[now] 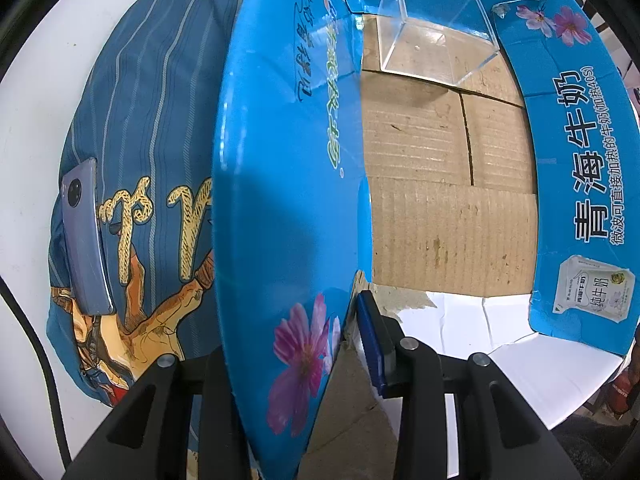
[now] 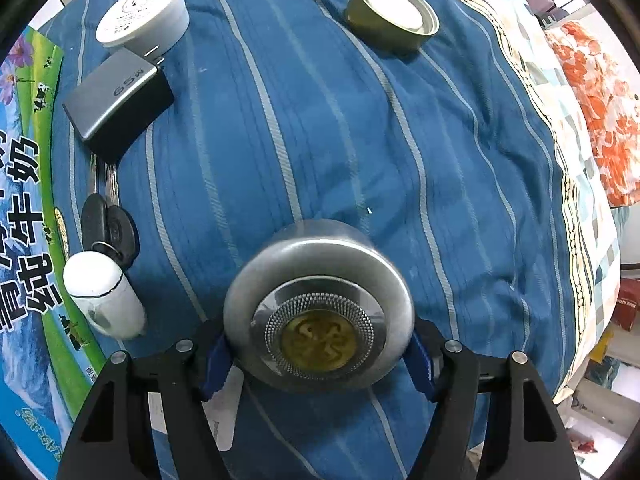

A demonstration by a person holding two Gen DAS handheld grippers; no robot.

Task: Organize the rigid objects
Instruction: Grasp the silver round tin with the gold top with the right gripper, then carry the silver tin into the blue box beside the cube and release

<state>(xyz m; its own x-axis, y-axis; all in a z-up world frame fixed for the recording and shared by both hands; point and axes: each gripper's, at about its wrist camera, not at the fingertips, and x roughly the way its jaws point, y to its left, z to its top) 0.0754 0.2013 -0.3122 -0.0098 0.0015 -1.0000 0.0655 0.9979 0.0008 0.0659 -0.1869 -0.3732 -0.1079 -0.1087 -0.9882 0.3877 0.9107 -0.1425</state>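
Observation:
My left gripper [image 1: 296, 360] is shut on the blue side wall [image 1: 280, 200] of an open milk carton box. Inside the box, a clear plastic box [image 1: 436, 36] lies on the brown cardboard floor [image 1: 448, 216] at the far end. My right gripper [image 2: 318, 350] is shut on a round silver tin with a gold emblem [image 2: 318, 316], held just above the blue striped bedcover [image 2: 360, 140]. On the cover lie a grey charger block [image 2: 116, 100], a white round tub [image 2: 142, 12], an olive tin lid [image 2: 394, 14], black keys [image 2: 108, 226] and a white capsule case [image 2: 104, 294].
A grey phone [image 1: 86, 236] lies on the blue printed cover [image 1: 152, 120] left of the box. The box's outer wall [image 2: 24, 240] borders the left of the right wrist view. A patterned quilt [image 2: 592, 120] runs along the bed's right edge.

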